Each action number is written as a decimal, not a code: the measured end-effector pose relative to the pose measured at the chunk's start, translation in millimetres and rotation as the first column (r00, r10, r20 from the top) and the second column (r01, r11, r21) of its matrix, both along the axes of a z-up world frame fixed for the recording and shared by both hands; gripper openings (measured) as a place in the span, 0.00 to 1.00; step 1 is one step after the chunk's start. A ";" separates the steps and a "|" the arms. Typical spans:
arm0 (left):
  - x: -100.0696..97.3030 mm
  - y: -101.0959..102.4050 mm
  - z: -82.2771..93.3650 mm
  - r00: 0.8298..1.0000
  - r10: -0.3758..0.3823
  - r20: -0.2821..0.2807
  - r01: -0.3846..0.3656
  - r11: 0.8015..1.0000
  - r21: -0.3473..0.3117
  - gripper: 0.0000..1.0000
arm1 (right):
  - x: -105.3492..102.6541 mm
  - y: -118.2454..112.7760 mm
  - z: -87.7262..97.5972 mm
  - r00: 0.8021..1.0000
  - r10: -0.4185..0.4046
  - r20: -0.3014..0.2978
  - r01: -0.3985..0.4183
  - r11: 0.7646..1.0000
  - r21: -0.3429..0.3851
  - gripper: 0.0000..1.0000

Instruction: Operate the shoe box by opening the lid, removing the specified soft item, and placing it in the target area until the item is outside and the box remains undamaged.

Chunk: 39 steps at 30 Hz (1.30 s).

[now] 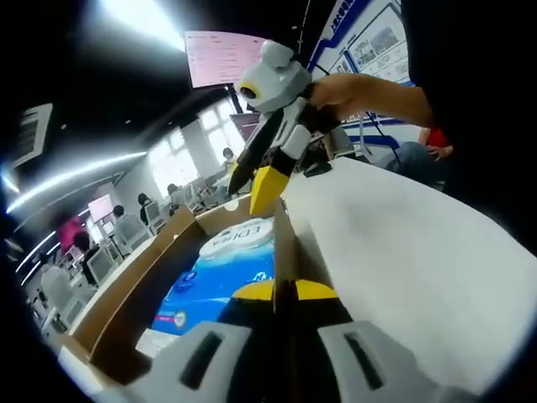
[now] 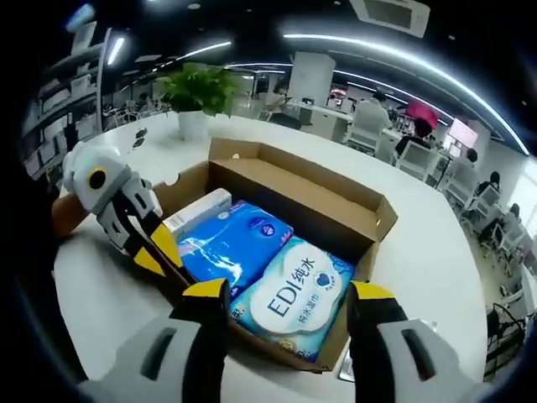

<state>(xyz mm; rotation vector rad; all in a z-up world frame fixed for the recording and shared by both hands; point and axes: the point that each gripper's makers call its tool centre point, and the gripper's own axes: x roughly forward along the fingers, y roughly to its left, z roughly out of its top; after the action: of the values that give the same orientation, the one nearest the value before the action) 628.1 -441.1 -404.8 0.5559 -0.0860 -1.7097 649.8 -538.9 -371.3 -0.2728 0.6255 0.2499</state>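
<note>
An open brown cardboard shoe box point(image 2: 306, 189) stands on a white table. Inside lie a soft white-and-blue pack printed "EDI" point(image 2: 294, 298), a blue soft pack point(image 2: 226, 243) and a small white carton point(image 2: 197, 210). My right gripper point(image 2: 289, 294) hovers open over the near end of the box, its jaws either side of the EDI pack. My left gripper point(image 2: 166, 256) comes in from the left and pinches the box's side wall. In the left gripper view the left gripper point(image 1: 284, 290) is shut on that cardboard wall point(image 1: 282, 243), the packs point(image 1: 222, 269) lie below, and the right gripper point(image 1: 252, 185) hangs above the box's far end.
The white table point(image 2: 436, 252) stretches to the right of the box. A potted plant point(image 2: 197, 92) stands at the table's far side. People sit at desks and chairs point(image 2: 394, 126) further back. A hand point(image 1: 361, 92) holds the right gripper.
</note>
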 end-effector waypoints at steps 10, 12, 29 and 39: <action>0.1 -0.2 -0.3 1.000 0.000 0.007 0.000 1.000 -0.001 0.06 | 8.0 -6.7 -12.3 0.996 -0.046 -0.070 0.043 0.998 -0.046 0.61; 0.0 -0.2 -0.2 1.000 -0.002 0.009 0.002 1.000 -0.001 0.06 | 9.8 -7.9 -15.2 0.995 -0.058 -0.086 0.054 0.998 -0.041 0.62; 0.0 0.1 -0.5 1.000 -0.001 0.012 0.001 1.000 -0.003 0.06 | 25.6 -12.8 -32.4 0.981 -0.105 -0.166 0.093 0.992 -0.080 0.59; -0.9 0.5 -0.5 1.000 -0.002 0.015 0.003 1.000 -0.003 0.06 | 30.6 -7.5 -43.5 0.970 -0.122 -0.211 0.108 0.991 -0.078 0.58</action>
<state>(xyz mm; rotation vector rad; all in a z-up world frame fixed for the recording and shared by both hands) 627.2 -440.6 -405.3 0.5664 -0.1002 -1.7078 680.4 -546.4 -414.8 -0.2737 0.8628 0.1479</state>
